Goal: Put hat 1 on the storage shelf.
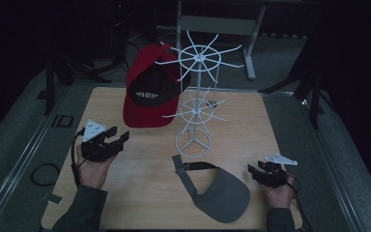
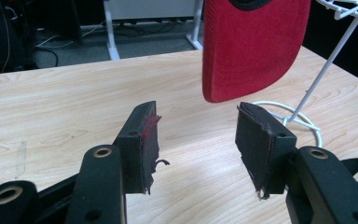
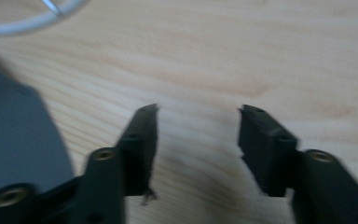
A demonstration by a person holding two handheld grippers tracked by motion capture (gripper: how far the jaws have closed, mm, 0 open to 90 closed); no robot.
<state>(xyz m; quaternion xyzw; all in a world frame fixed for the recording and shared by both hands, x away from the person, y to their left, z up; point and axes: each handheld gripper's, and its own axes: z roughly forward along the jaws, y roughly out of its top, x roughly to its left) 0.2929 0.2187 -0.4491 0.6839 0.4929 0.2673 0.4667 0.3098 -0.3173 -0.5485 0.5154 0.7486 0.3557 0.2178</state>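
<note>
Red cap [image 1: 147, 92] hangs on the white wire rack [image 1: 196, 104]; grey visor [image 1: 217, 191] lies flat on the table [image 1: 140, 188]. Left gripper [image 1: 118, 137] gapes empty. Right gripper [image 1: 255, 170], blurry, seems spread beside the visor.

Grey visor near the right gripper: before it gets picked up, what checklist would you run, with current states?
1. Right gripper open, nothing between its jaws: ok.
2. Left gripper open, empty: ok.
3. Grey visor lying free on the wooden table, untouched: ok.
4. White wire rack upright: ok.
5. Red cap hanging on the rack: ok.
6. Lower hooks free for the visor: cannot tell, too thin to judge.
</note>
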